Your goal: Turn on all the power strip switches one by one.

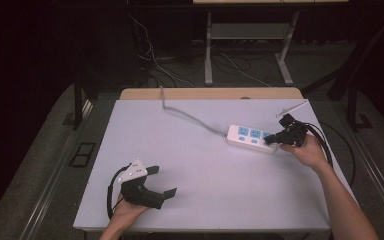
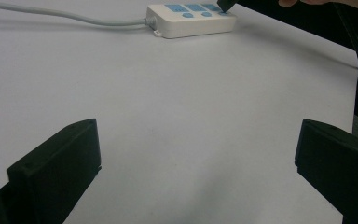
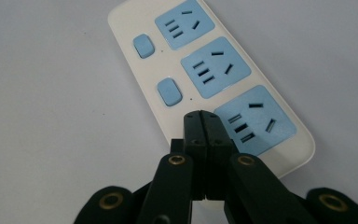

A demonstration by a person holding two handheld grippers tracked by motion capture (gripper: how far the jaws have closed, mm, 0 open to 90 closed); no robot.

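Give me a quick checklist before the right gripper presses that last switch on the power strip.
1. Right gripper jaws shut into one tip: ok.
2. Tip over the switch row at the near end of the power strip: ok.
3. Tip actually touching the third switch: cannot tell, the jaws cover it.
4. Strip flat on the table: ok.
5. Left gripper open and well away from the strip: ok.
6. Cord out of the way: ok.

Third switch of the power strip (image 3: 223, 79) covered by the closed tips of the right gripper (image 3: 203, 122) in the right gripper view; contact with it not discernible. Strip's far end cut off at the top edge of the left gripper view. Grey cable (image 1: 187, 116) lost behind the surface's far edge (image 1: 210, 93), upper centre, high view.
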